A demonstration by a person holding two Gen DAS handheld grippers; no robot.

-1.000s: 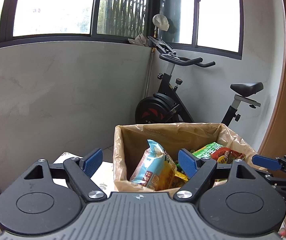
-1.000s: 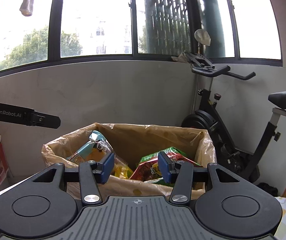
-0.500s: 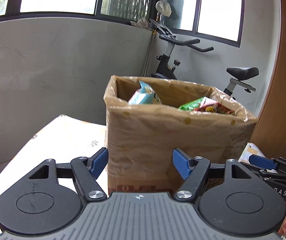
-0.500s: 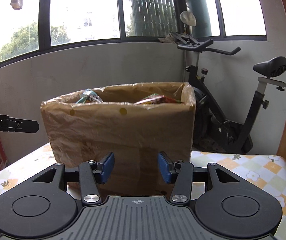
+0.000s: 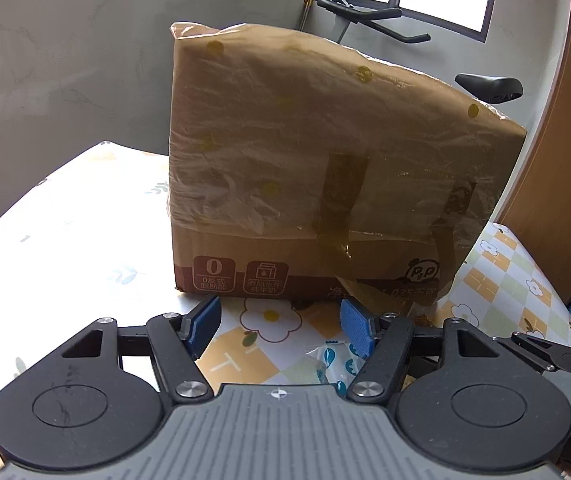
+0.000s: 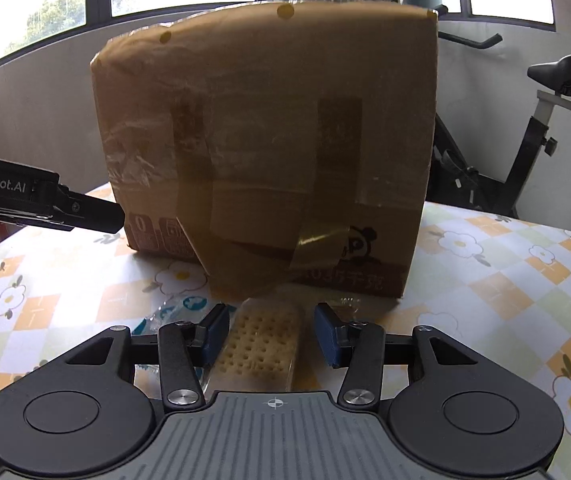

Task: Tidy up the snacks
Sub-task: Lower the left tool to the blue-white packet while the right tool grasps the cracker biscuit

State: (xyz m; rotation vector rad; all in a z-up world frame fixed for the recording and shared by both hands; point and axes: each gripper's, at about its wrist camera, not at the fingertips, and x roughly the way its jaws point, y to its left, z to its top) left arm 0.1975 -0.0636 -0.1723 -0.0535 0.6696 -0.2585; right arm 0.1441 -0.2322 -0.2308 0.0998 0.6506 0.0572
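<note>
A tall brown cardboard box [image 5: 325, 168] lined with a plastic bag stands on the flowered tablecloth; it also fills the right wrist view [image 6: 269, 152]. Its contents are hidden from this low angle. My right gripper [image 6: 271, 334] is open, low over the table, with a clear-wrapped cracker pack [image 6: 259, 346] lying between its fingers, not gripped. My left gripper [image 5: 281, 326] is open and empty, just above the cloth in front of the box. A clear wrapper with blue print [image 5: 335, 360] lies by its right finger, and shows in the right wrist view [image 6: 177, 308].
The checked, flowered tablecloth [image 6: 485, 280] spreads right of the box. An exercise bike [image 6: 545, 132] stands behind the table by the grey wall. A wooden panel [image 5: 565, 160] is at the right. The left gripper's body [image 6: 37, 200] reaches in from the left.
Both grippers have dropped from above the box's open top down to table level in front of it. The cracker pack has come into view between the right fingers.
</note>
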